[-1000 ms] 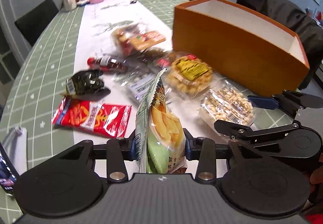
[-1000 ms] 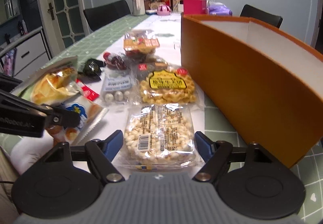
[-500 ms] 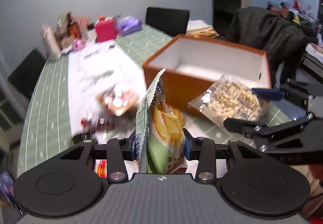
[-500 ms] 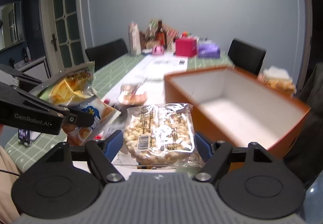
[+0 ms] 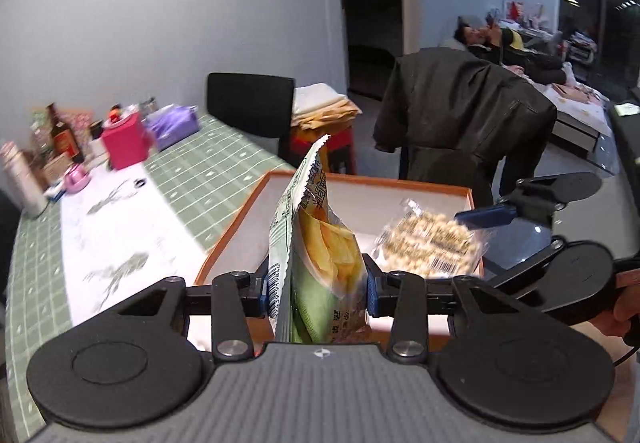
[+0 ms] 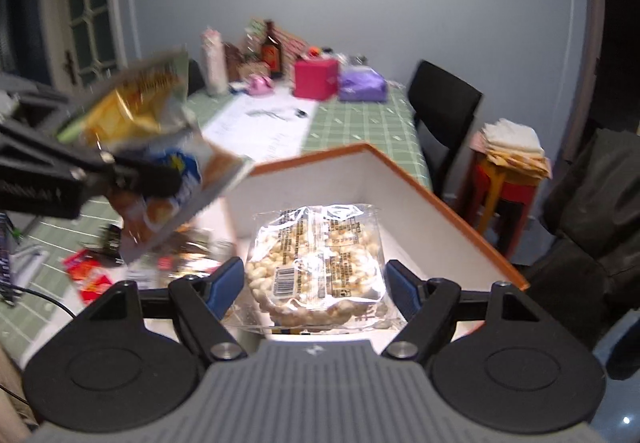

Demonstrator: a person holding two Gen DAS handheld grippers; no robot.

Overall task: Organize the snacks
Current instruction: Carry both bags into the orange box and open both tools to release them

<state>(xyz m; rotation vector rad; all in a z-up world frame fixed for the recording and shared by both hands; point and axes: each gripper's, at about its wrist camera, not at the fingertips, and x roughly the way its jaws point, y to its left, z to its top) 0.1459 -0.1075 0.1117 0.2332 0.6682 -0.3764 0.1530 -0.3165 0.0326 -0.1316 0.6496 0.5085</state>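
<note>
Presently my left gripper (image 5: 316, 289) is clamped on the chip bag (image 5: 320, 255), which stands on edge between the pads with its long axis rising toward the top of the frame and its serrated seal uppermost. My right gripper (image 6: 314, 283) is closed on the clear popcorn packet (image 6: 316, 255), gripped across its width, its long axis running away from the fingers toward the centre of the frame.

Outward from both sets of fingers lies the orange box (image 6: 448, 211), open at the top with a white interior. In the right wrist view the packet sits squarely over the box floor at lower centre. In the left wrist view the chip bag sits over the box's near left corner, at centre frame. I judge the right hand better placed for release; the left needs to travel further over the rim.

Compared with a second ago, both packs were low over the table (image 5: 208, 179) among the loose snacks (image 6: 90, 275), and the box showed only its orange side wall. Both now sit above the rim, with the interior visible. Neither grip has altered.
</note>
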